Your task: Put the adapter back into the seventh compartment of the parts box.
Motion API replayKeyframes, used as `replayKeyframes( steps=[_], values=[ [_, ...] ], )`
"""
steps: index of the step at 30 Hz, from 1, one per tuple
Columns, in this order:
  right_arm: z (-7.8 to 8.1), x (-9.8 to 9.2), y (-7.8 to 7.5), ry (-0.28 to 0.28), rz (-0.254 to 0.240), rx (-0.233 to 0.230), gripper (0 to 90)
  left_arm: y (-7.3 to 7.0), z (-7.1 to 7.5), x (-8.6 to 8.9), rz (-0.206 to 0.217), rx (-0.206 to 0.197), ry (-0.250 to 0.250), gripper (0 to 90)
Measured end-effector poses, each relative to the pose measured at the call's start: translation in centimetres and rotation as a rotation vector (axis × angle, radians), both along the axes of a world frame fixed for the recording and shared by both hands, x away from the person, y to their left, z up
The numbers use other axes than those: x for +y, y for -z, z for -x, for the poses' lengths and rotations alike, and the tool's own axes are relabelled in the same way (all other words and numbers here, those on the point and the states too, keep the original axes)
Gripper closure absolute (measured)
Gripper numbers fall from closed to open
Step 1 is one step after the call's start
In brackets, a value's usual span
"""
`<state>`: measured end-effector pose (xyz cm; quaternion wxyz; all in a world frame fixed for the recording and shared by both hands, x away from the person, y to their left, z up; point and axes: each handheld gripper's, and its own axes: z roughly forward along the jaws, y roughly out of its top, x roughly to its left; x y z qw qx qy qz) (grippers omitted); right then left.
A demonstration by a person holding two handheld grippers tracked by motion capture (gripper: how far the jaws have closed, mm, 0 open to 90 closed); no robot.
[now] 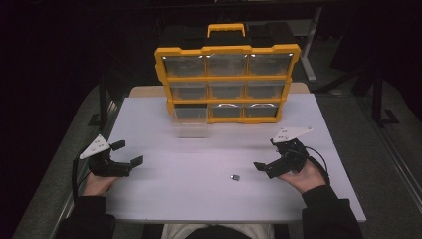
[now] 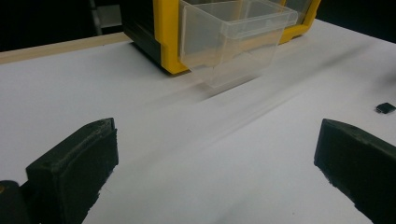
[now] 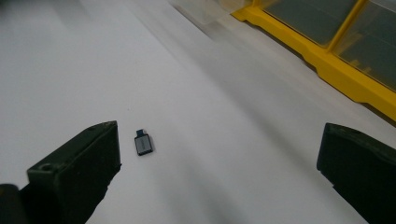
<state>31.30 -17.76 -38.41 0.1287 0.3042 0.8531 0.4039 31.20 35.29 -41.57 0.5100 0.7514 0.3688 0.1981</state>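
Note:
A small grey and dark adapter-like part [image 1: 235, 177] lies on the white table [image 1: 199, 199], nearer my right hand. My right gripper [image 1: 267, 155] stands open just right of it; in the right gripper view the part [image 3: 144, 143] lies close to the left jaw, inside the open gripper [image 3: 219, 163]. My left gripper [image 1: 128, 153] is open and holds nothing at the table's left. In the left gripper view the gripper [image 2: 215, 158] faces a clear drawer [image 2: 233, 37], and the part [image 2: 385, 108] sits far right.
A yellow organizer [image 1: 227, 78] with clear drawers stands upright at the back of the table, with a black and yellow case behind it. Its bottom-left drawer [image 1: 190, 122] is pulled out over the table. The table's edges lie close beside both hands.

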Motion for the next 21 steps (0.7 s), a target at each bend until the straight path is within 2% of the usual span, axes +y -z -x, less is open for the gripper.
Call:
replayKeyframes(
  steps=[21],
  values=[
    [-0.1, 2.7, 0.8, -0.086, 0.056, 0.045, 0.0, 0.0, 0.0, 0.0, -0.003, -0.005, -0.002, 0.0]
  ],
)
